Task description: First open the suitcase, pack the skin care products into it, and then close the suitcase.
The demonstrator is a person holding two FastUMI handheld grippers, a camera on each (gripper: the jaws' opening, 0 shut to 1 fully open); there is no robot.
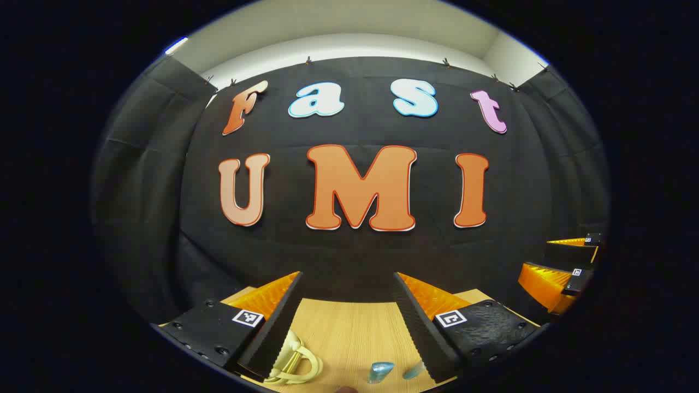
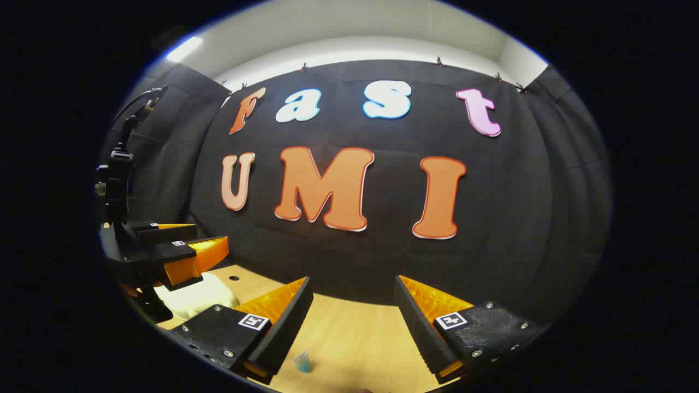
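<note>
Roughly, by item:
Suitcase (image 2: 196, 297): cream, on table (image 1: 349, 333) — under left gripper (image 2: 199, 245).
Skin care products (image 1: 380, 371): bluish, on wood between left fingers.
Left gripper: fingers apart.
Right gripper (image 2: 353, 305): fingers apart, holding nothing.

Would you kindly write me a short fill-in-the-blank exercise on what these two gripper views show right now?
1. Both hand-held grippers, left and right, have their fingers ____.
2. The table is made of light ____.
3. In the left gripper view, the cream suitcase handle lies beside that gripper's ____ finger.
4. The small products on the table are ____ in colour.

Missing words: open; wood; left; blue
</note>
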